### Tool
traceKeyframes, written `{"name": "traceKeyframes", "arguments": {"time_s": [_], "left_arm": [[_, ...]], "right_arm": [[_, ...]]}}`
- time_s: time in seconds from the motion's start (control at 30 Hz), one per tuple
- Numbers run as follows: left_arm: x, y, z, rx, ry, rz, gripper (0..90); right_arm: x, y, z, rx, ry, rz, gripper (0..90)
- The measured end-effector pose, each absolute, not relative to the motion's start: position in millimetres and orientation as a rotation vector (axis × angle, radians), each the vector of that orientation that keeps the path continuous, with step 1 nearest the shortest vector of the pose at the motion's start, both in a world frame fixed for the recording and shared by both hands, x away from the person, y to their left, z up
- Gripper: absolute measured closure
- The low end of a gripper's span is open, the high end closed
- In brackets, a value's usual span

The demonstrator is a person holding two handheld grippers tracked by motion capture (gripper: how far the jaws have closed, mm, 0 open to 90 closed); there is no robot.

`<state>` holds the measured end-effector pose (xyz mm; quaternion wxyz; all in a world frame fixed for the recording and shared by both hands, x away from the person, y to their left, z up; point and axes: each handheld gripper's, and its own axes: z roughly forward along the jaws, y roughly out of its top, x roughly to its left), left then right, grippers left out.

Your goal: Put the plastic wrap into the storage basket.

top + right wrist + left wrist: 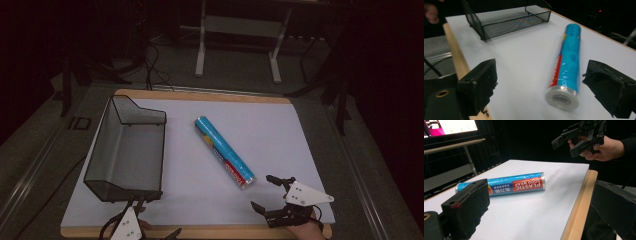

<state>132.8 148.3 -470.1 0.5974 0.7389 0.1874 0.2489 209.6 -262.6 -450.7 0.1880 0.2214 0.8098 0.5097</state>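
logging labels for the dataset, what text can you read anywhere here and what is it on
"PLASTIC FOOD WRAP": white letters on the red band of the roll, seen upside down in the left gripper view.
Characters on the roll's white strip beside that band: too blurred to read.
Red-band lettering in the right gripper view and high view: too small or slanted to read.
Lit screen at the back: nothing legible.
Mesh tray and grippers: no text.

The high view looks forward and down over the whole white-topped wooden table [300, 130]. The left gripper view sits low at the table's near edge, facing across it. The right gripper view looks from close in, along the blue-and-red plastic-wrap roll [567, 62], which all three views share [223, 151] [506, 185].
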Motion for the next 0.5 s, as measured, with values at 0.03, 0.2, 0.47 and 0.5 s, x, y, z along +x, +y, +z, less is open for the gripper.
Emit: {"name": "traceKeyframes", "arguments": {"time_s": [0.03, 0.2, 0.47, 0.5], "left_arm": [[133, 148, -470, 1.716, 0.433, 0.578, 2.9], [133, 148, -470, 1.714, 0.430, 0.578, 2.9], [132, 148, -470, 1.714, 0.425, 0.582, 2.9], [132, 148, -470, 1.712, 0.426, 0.582, 2.9]], "right_arm": [[209, -263, -451, 0.618, 2.263, 1.417, 10.8], [209, -266, -449, 0.635, 2.239, 1.433, 12.9], [206, -266, -440, 0.625, 2.213, 1.470, 12.8], [205, -266, -438, 0.632, 2.210, 1.481, 12.8]]}}
